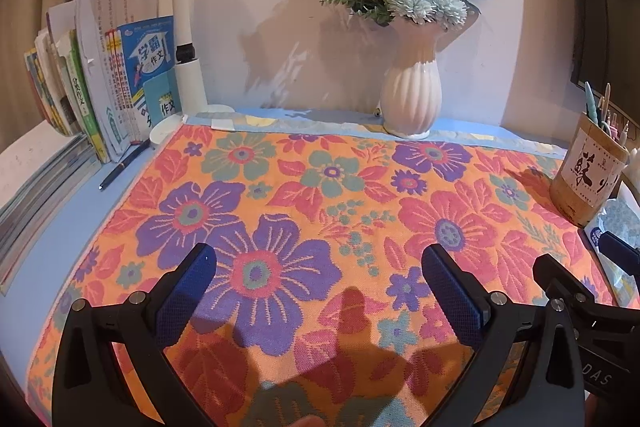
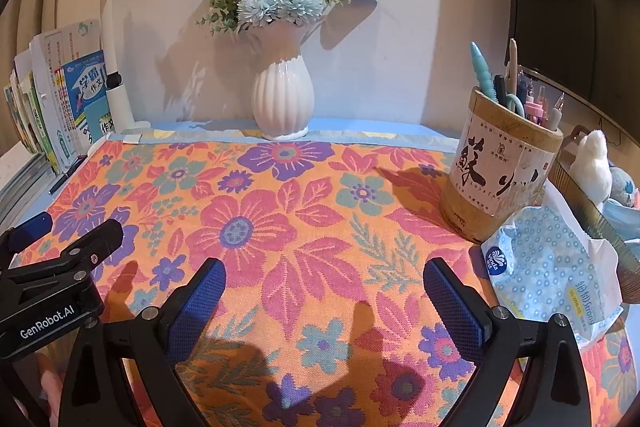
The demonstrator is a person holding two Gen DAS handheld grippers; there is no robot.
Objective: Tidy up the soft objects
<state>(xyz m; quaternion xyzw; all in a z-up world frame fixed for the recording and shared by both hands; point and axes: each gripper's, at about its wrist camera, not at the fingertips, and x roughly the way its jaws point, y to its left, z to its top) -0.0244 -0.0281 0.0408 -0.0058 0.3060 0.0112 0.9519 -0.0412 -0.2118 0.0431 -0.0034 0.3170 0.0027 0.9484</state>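
A floral towel (image 1: pixel 320 195) in orange, pink and purple lies spread flat over the blue desk, and it fills the middle of the right wrist view too (image 2: pixel 304 227). My left gripper (image 1: pixel 320 261) hovers open above the towel's near half, nothing between its blue pads. My right gripper (image 2: pixel 324 269) is also open over the towel, just to the right of the left one. Each gripper shows in the other's view: the right gripper (image 1: pixel 588 257) at the right edge, the left gripper (image 2: pixel 70 227) at the left edge. A soft tissue pack (image 2: pixel 552 267) lies at the towel's right edge.
A white ribbed vase (image 1: pixel 410 99) of flowers stands at the back by the wall. Books (image 1: pixel 108 87) and a lamp post (image 1: pixel 188 59) are at the back left, with a pen (image 1: pixel 120 169) lying beside them. A bamboo pen holder (image 2: pixel 496 167) and a basket with a white plush toy (image 2: pixel 592 163) sit at the right.
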